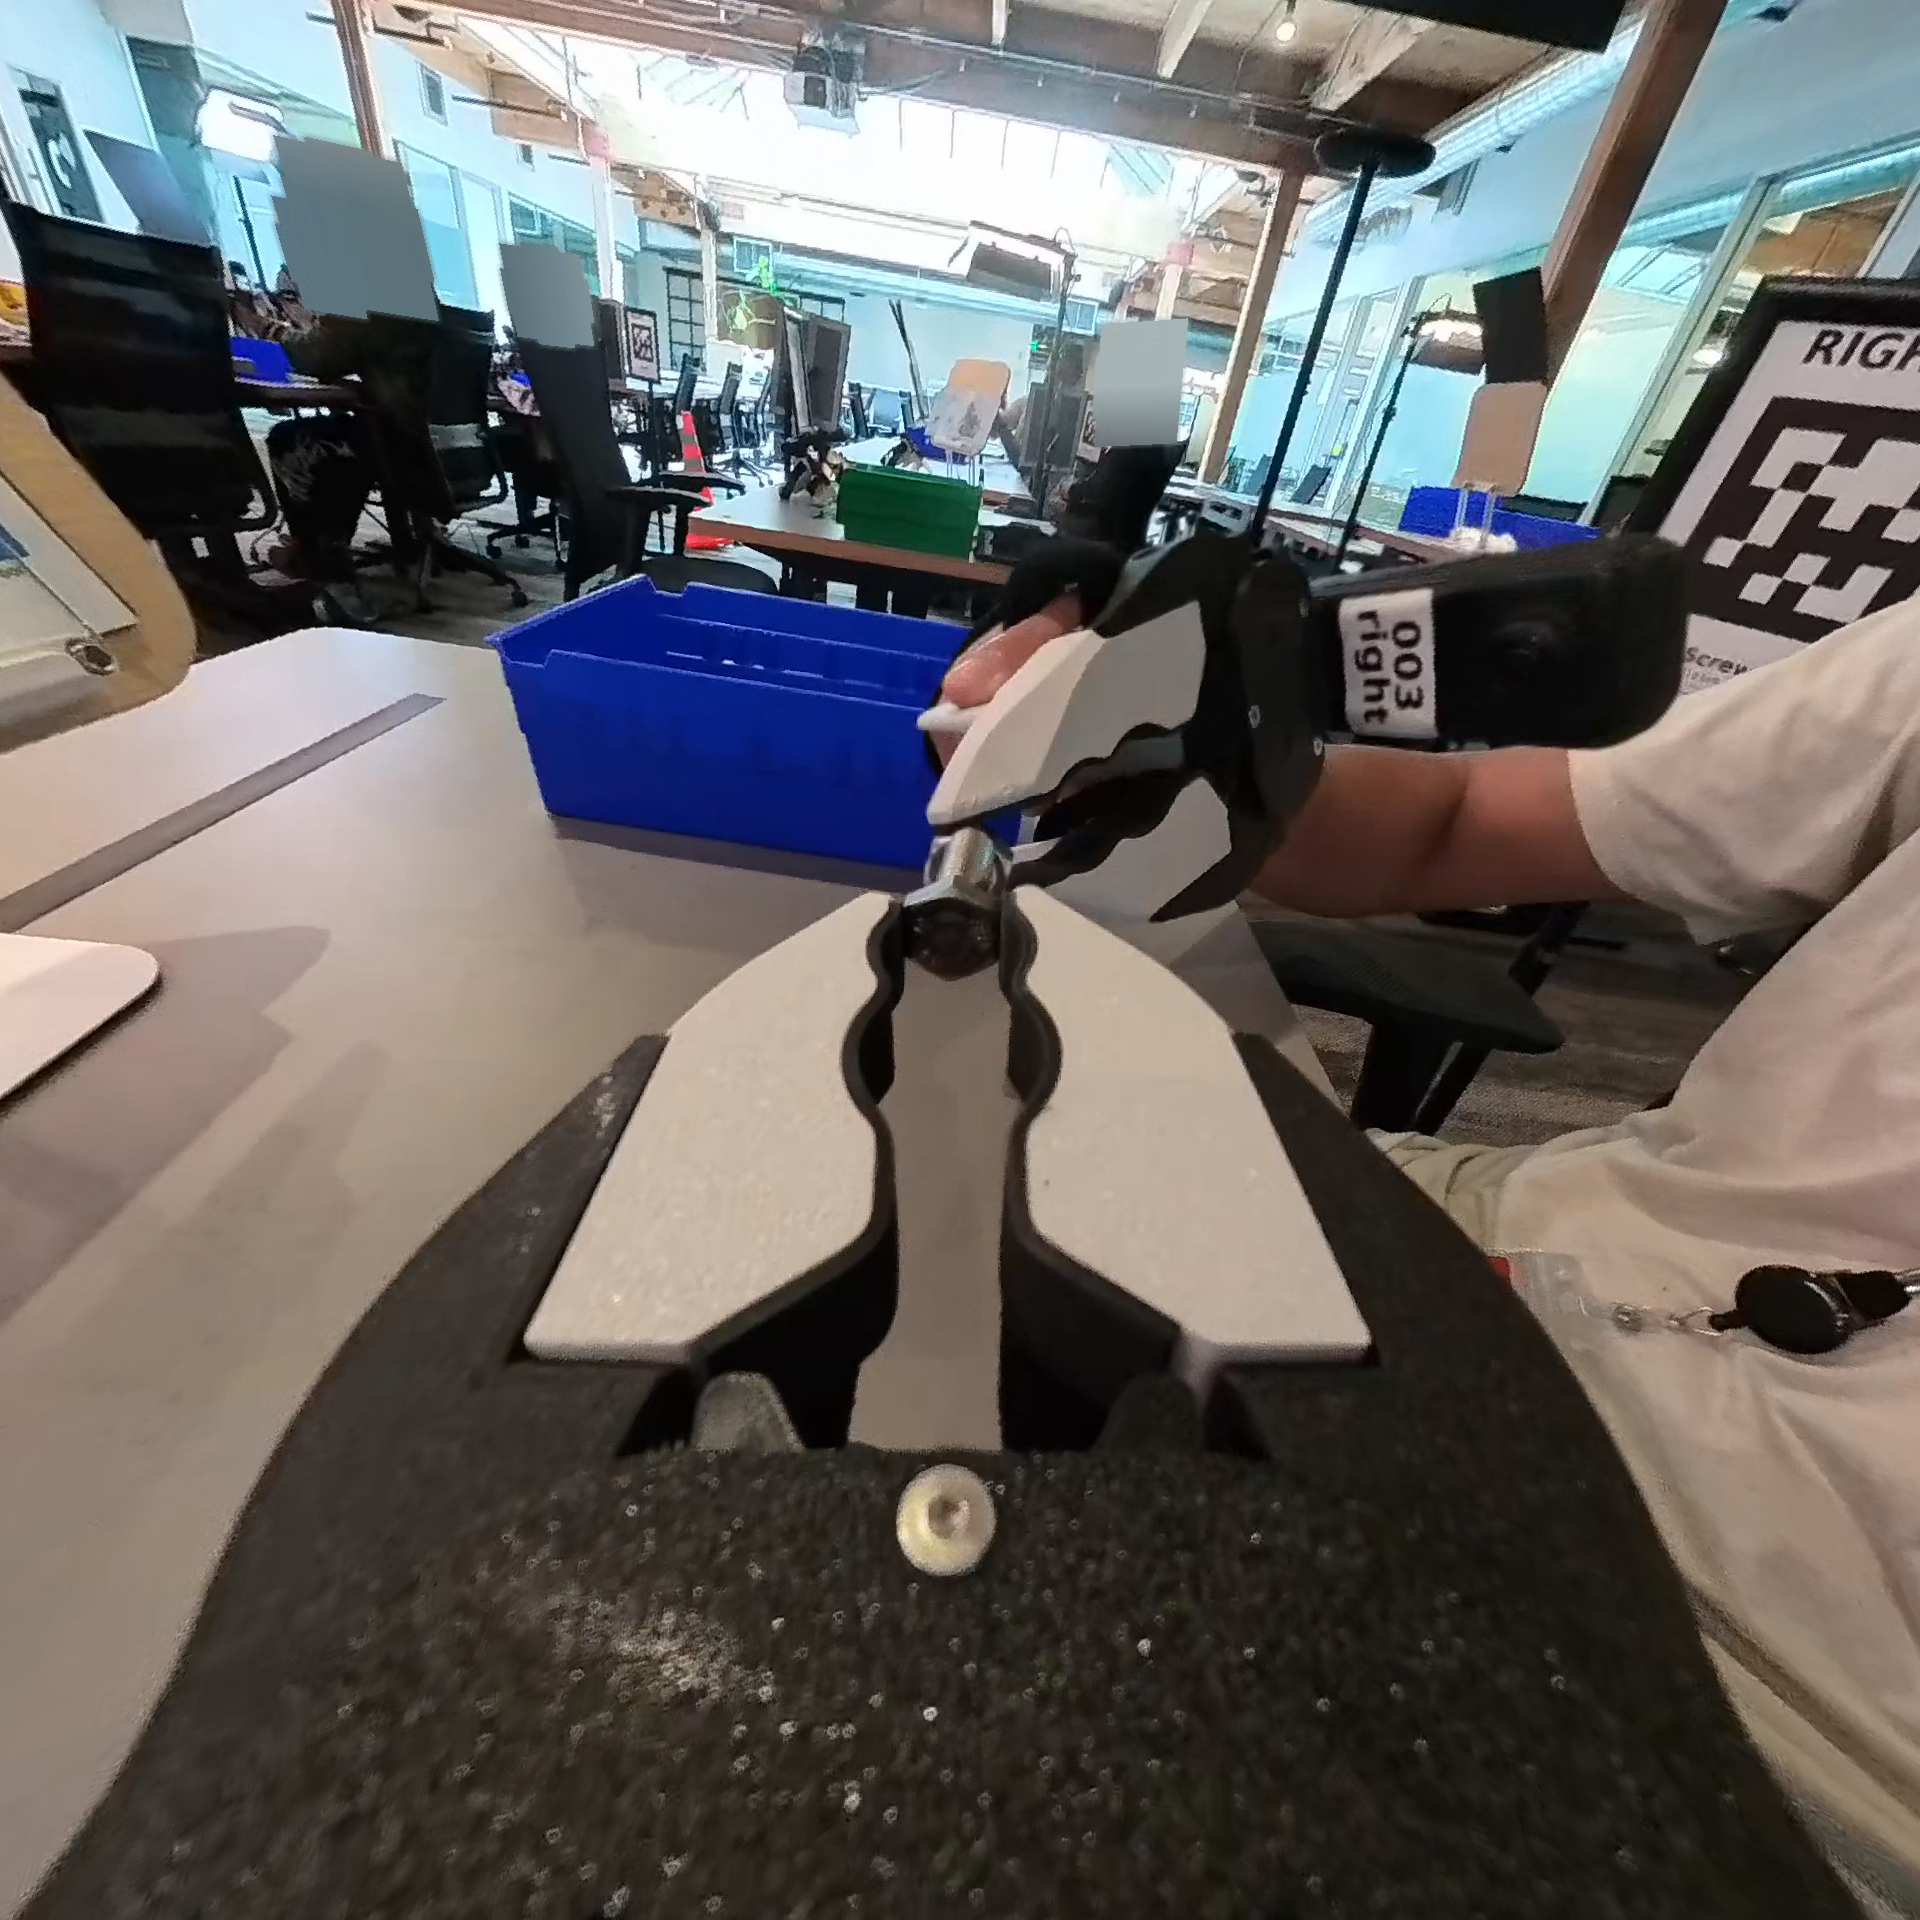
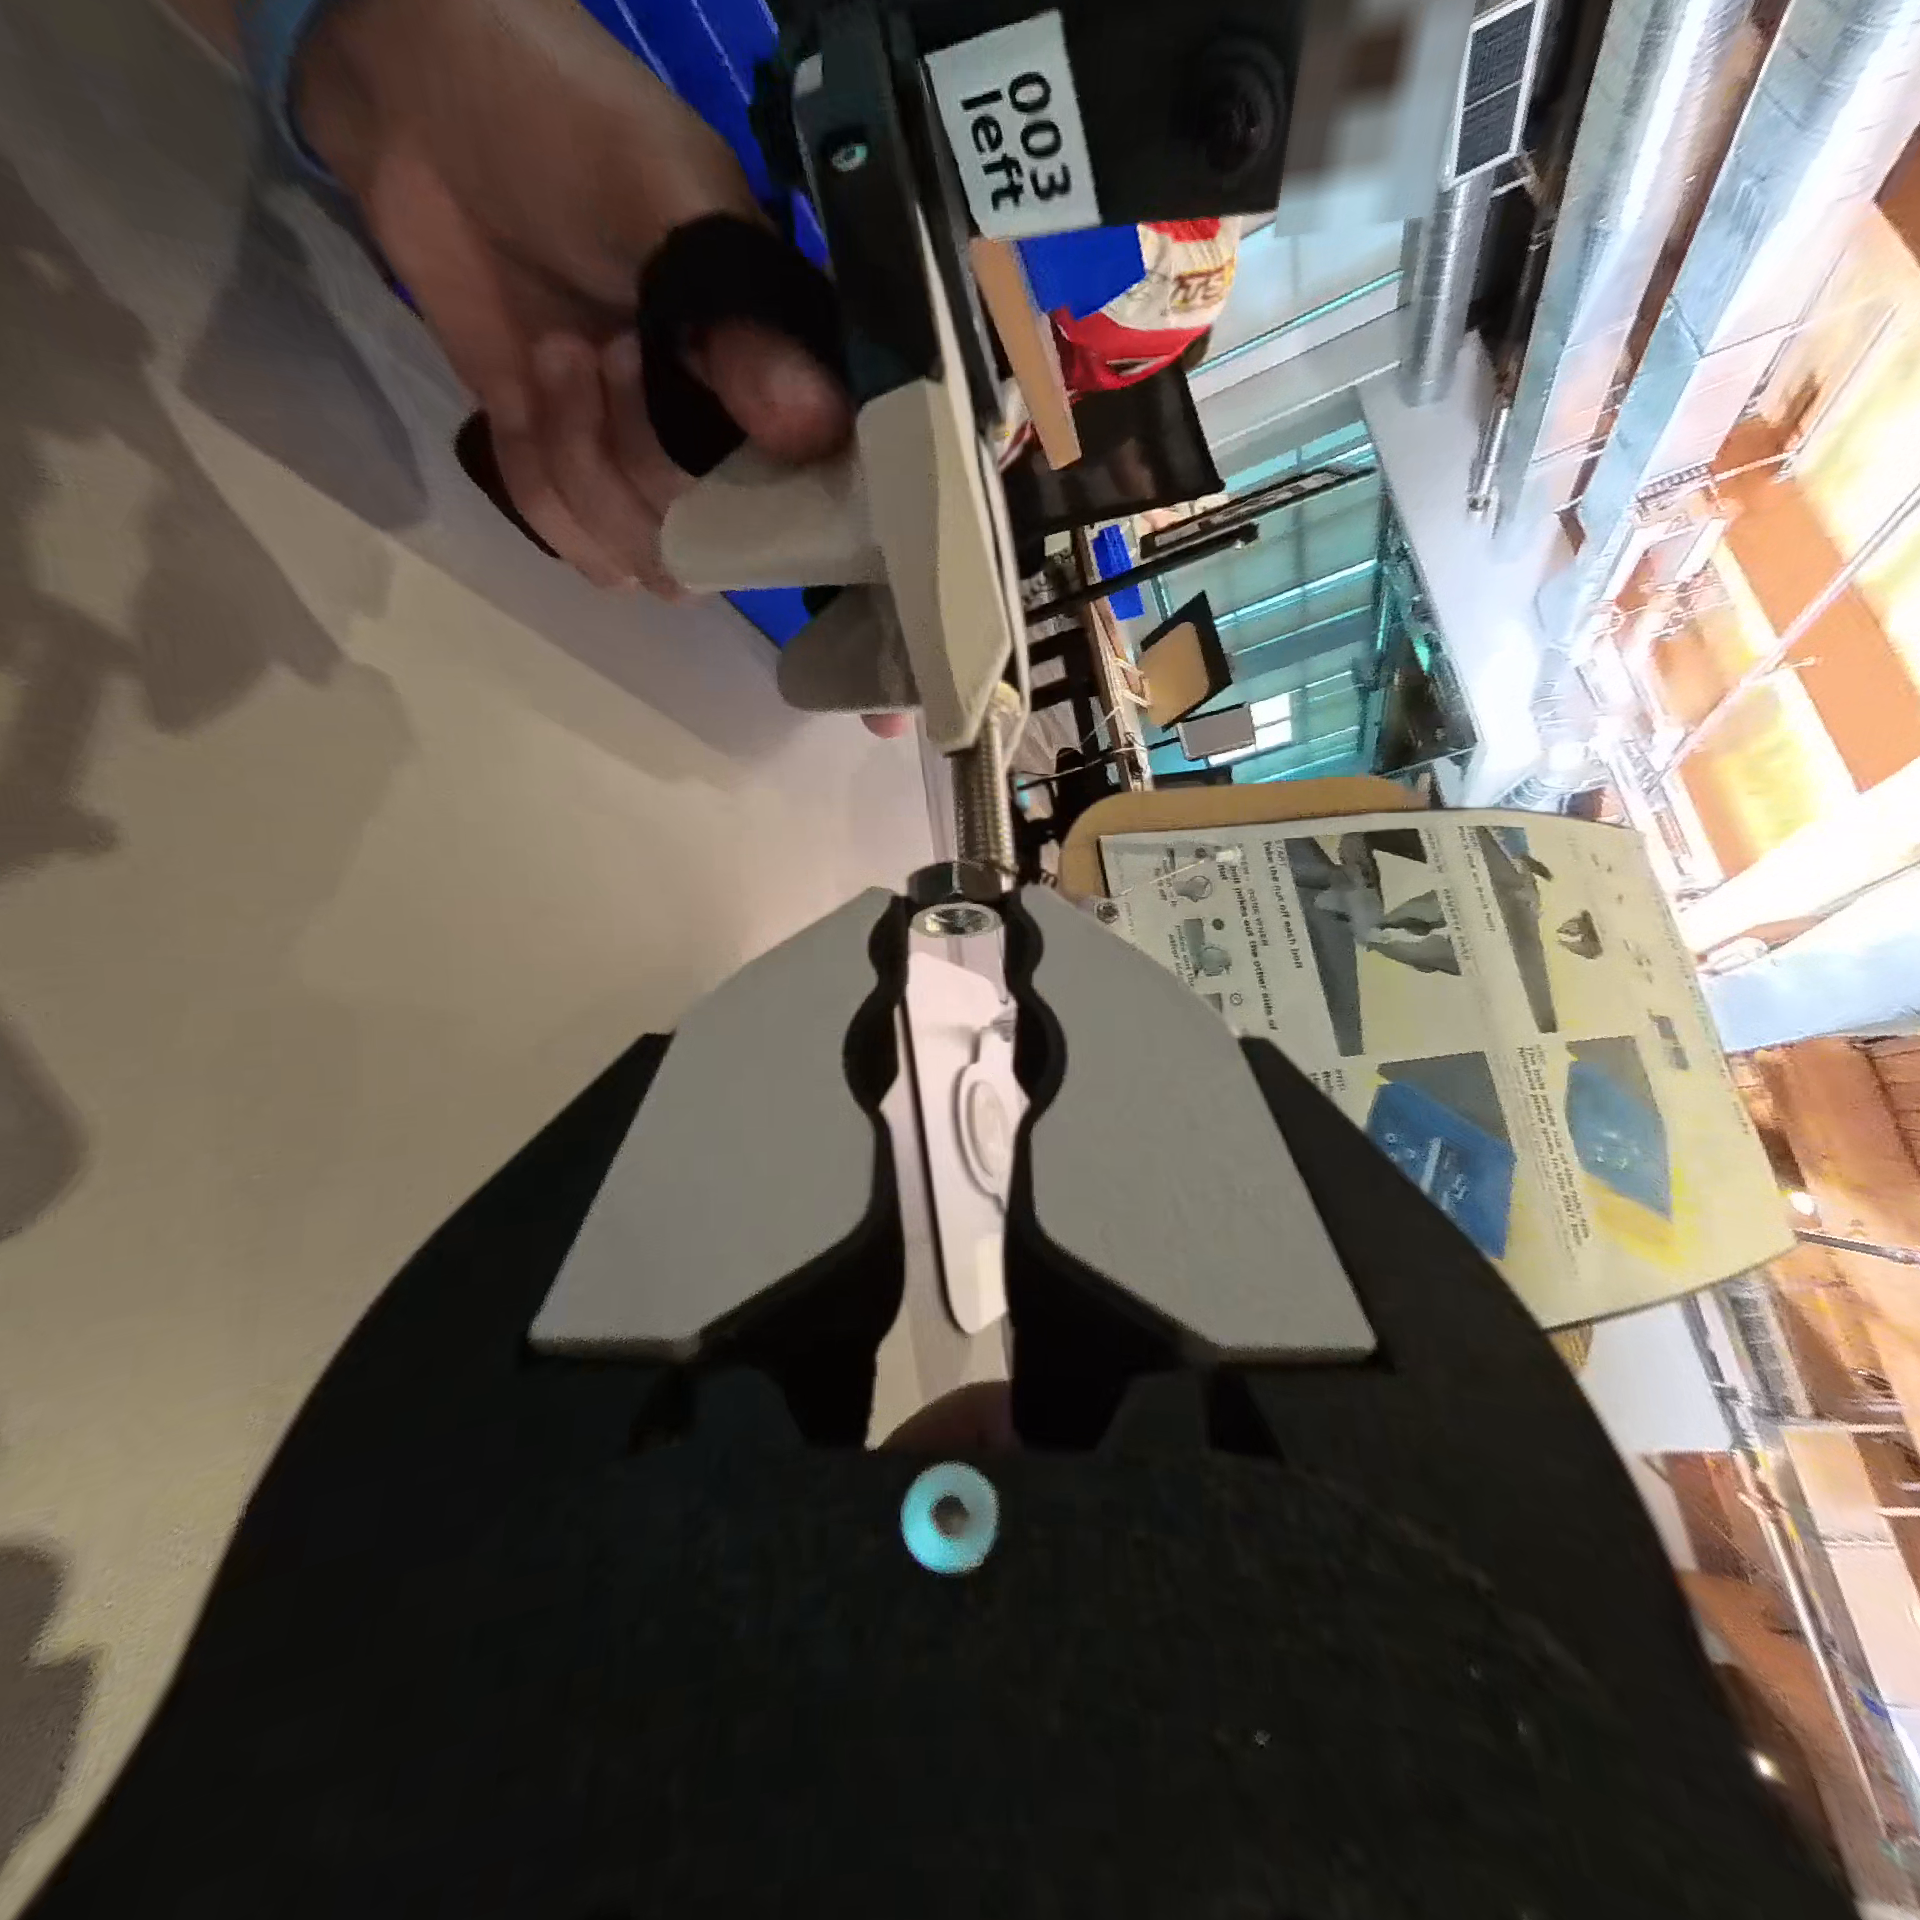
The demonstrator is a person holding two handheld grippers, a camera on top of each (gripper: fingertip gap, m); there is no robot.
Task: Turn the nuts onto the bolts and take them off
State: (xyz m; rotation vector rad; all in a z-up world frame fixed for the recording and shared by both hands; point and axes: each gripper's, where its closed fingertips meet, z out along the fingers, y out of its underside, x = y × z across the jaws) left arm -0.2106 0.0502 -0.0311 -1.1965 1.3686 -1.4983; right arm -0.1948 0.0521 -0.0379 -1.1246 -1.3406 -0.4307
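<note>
Left wrist view: the left gripper [image 1: 951, 940] is held above a pale grey tabletop [image 1: 312, 935], and its two white fingers [image 1: 748, 1122] are closed on the head end of a shiny metal bolt [image 1: 954, 914], which is pinched between the fingertips. The bolt runs away from the camera toward the right gripper [image 1: 987, 831], whose white fingers are seen clamped around the far end of it, where the nut sits; the nut itself is mostly hidden from this side. The right gripper is carried by a hand [image 1: 1023, 634] with a black strap over the finger, on an arm in a white sleeve. Behind the grippers a blue plastic bin [image 1: 717, 717] stands on the tabletop, well apart from the bolt. A white flat object [image 1: 62, 997] lies at the left edge.

Right wrist view: the picture is rolled on its side. The right gripper [image 2: 956, 920] is shown with its grey fingers [image 2: 758, 1122] pinching a small silver nut [image 2: 954, 916] at the tips. The threaded shank of the bolt [image 2: 982, 800] meets the nut and extends away into the left gripper [image 2: 971, 717], which is closed on its far end. A hand [image 2: 582, 416] grips the left gripper. Beside the grippers an instruction sheet on cardboard [image 2: 1455, 1039] is propped.
</note>
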